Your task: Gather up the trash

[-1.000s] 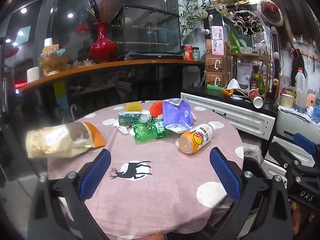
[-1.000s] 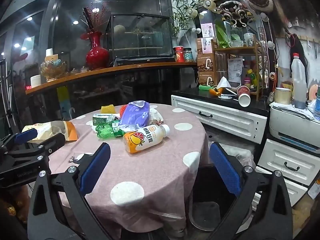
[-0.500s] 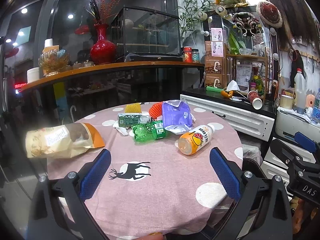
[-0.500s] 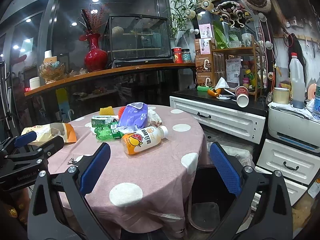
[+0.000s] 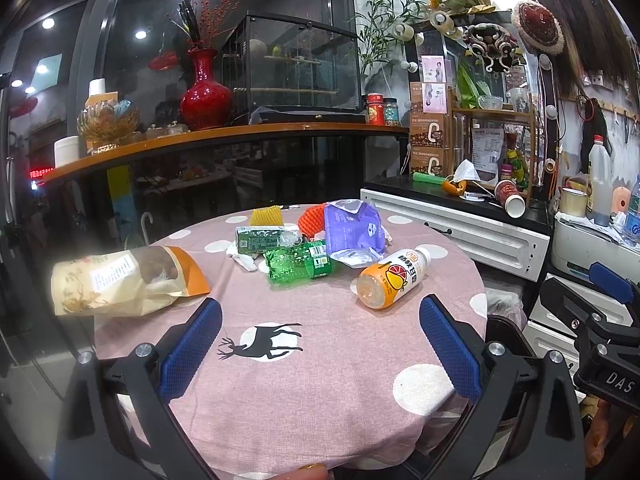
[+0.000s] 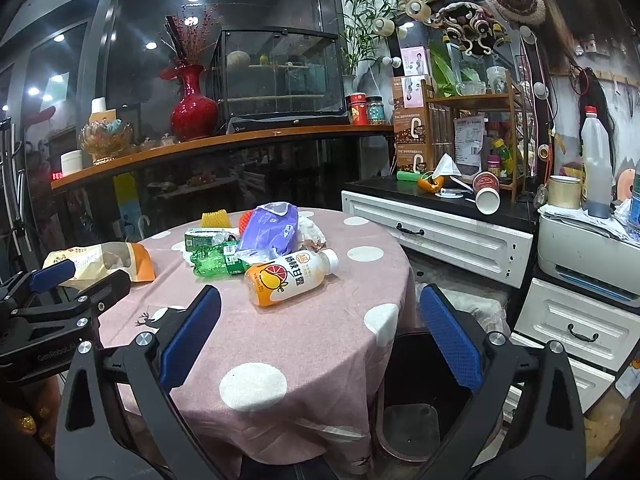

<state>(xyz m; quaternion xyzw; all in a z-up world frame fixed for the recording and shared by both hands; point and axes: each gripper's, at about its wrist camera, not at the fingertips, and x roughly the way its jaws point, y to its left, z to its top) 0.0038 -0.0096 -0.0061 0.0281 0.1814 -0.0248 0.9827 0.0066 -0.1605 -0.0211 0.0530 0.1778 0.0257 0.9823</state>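
Note:
Trash lies on a round pink table (image 5: 320,400) (image 6: 320,340): an orange-and-white juice bottle (image 5: 390,280) (image 6: 288,276) on its side, a crushed green bottle (image 5: 298,264) (image 6: 218,262), a purple pouch (image 5: 352,230) (image 6: 268,228), a green carton (image 5: 258,238), orange and yellow foam nets (image 5: 266,216), and a beige-and-orange snack bag (image 5: 120,280) (image 6: 108,260) at the left rim. My left gripper (image 5: 320,340) hovers open over the near table edge. My right gripper (image 6: 320,332) is open near the table's right edge, above a dark bin (image 6: 420,392).
White drawer cabinets (image 6: 440,236) with a black top carry a tipped paper cup (image 6: 486,196) and bottles on the right. A wooden shelf (image 5: 200,140) with a red vase (image 5: 206,96) runs behind the table. A fingertip (image 5: 312,472) shows at the bottom edge.
Both views have shifted only slightly; the trash on the table has not moved and both grippers stay open.

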